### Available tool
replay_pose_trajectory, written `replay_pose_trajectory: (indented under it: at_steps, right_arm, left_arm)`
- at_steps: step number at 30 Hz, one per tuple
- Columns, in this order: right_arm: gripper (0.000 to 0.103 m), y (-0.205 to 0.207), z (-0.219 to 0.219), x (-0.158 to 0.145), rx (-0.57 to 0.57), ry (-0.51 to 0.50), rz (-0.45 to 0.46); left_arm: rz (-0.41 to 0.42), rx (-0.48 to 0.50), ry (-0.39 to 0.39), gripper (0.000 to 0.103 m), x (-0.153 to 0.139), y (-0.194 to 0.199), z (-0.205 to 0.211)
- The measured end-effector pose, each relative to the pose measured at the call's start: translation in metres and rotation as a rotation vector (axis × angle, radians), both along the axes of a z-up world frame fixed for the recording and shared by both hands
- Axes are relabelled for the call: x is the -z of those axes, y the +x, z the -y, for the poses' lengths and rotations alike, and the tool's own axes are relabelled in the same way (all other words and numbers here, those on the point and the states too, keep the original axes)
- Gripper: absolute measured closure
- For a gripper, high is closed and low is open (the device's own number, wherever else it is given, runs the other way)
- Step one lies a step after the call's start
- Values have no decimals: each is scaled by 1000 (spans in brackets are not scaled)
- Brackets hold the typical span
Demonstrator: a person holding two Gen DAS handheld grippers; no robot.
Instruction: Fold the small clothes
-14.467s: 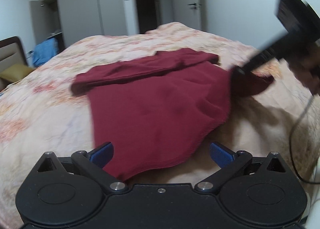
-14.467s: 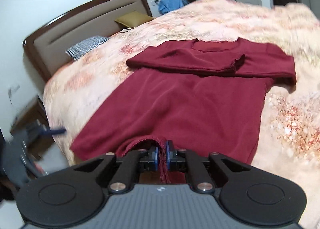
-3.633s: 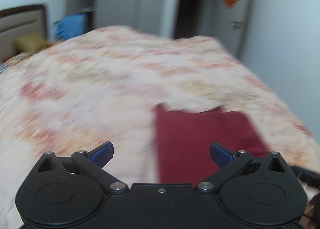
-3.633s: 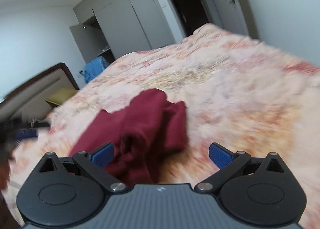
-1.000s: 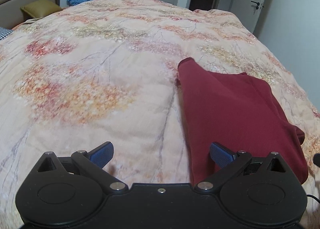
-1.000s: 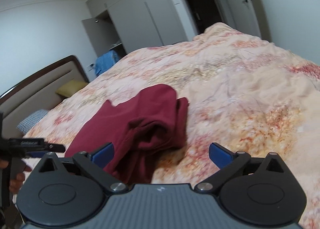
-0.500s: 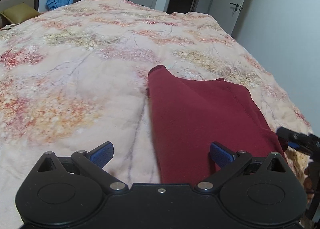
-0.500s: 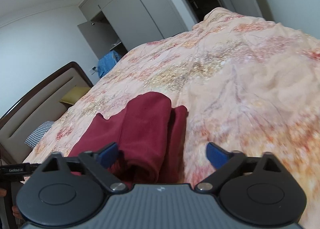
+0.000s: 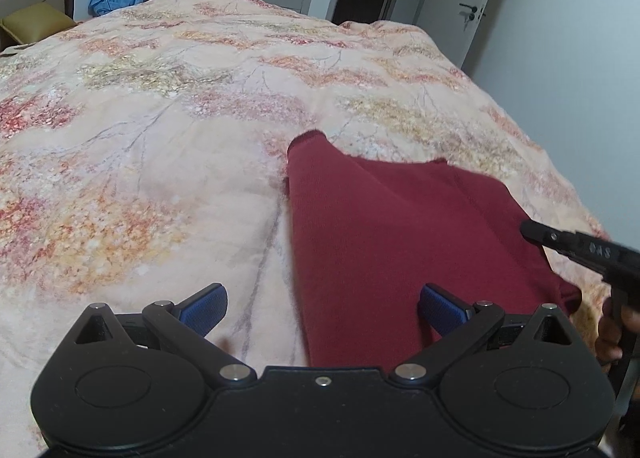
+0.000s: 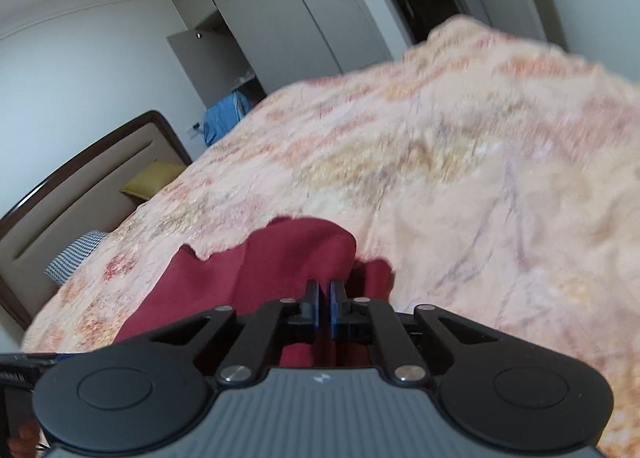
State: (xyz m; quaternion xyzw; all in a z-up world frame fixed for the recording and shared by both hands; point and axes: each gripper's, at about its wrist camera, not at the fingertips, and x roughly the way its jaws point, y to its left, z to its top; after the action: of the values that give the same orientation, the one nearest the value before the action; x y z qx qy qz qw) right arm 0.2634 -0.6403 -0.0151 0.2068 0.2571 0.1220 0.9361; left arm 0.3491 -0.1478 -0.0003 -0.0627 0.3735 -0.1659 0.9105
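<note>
Your right tool (image 10: pixel 324 304) has just snapped from wide open to clenched. Its blue pads now stand nearly together over the near edge of the maroon garment (image 9: pixel 400 242); a dark sliver shows between them, and you cannot tell whether any cloth is pinched there. Your left tool (image 9: pixel 322 304) is released, jaws wide, hovering over the garment's near left edge without touching it. The garment lies as a compact folded bundle on the floral bedspread (image 9: pixel 160 138), toward the right side of the bed, where a second ago you were only approaching it. By the look of it the folding is nearly done, and this closing is probably a last tidy or lift. Beyond the bundle and to its left the bedspread is bare, while the bed's right edge lies near.
</note>
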Motion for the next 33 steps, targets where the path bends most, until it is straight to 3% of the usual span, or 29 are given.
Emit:
replay_pose_trajectory:
  at_steps: [3,9,11,15,17,19,20,26,30,33]
  right_arm:
    - [98,-13,5,-1,45,-13,20]
    - [96,-1,14,20,42,62,-76]
    - [86,-2,17,18,41,74,-71]
    - [47,-10,21,18,29,93,-58]
    - [36,-13,22,19,14,103,-52]
    - [14,-14,21,20,-28,128,-48]
    - [10,-12,21,21,-51,145,-53]
    - [0,1,15,32,-80,167,-112]
    - [1,6,13,39,-71,171,-137]
    - [9,4,14,39,-46,163,-134]
  left_arm:
    - [6,9,-6,1,-2,6,2]
    - [-34,13,10,1,12,20,8]
    - [-36,12,7,1,12,21,8]
    - [-28,19,15,1,11,21,7]
    - [-27,25,18,1,10,21,7]
    - [-27,36,19,1,11,23,8]
    - [-32,44,16,1,11,23,8]
    - [-83,59,-29,1,18,30,9]
    - [-98,51,-38,0,22,32,10]
    - [-101,52,-36,0,24,32,10]
